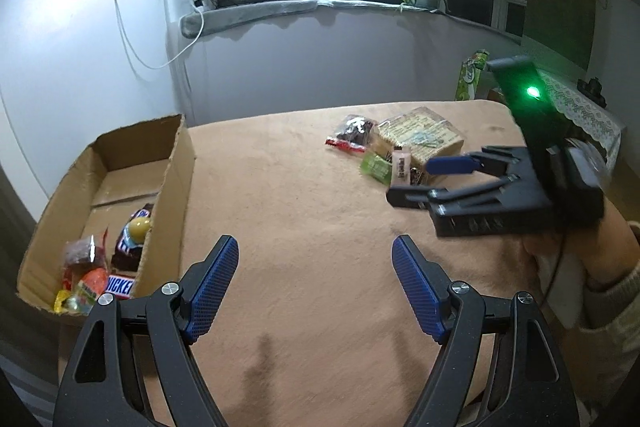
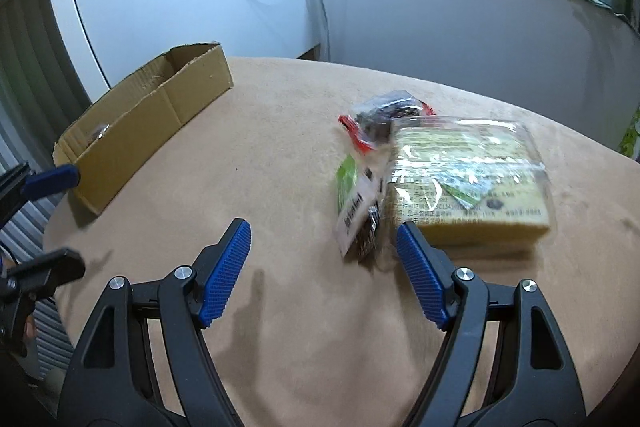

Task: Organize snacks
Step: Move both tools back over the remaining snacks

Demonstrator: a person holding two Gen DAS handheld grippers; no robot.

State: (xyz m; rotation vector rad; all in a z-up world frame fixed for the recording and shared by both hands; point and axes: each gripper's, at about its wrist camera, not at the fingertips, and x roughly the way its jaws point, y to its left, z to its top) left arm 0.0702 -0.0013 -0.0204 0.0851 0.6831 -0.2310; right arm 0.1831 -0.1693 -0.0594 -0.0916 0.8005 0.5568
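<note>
Both claws wide open, empty. Right claw should centre on the small packet just ahead, clear of the big pack right of it; box sits far left

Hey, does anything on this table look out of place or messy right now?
Yes. Four snacks remain in a loose heap on the tan cloth, outside the cardboard box: a big yellow wrapped block with three small packets overlapping along its edge. The box's rim looks ragged. Nothing appears spilled.
</note>
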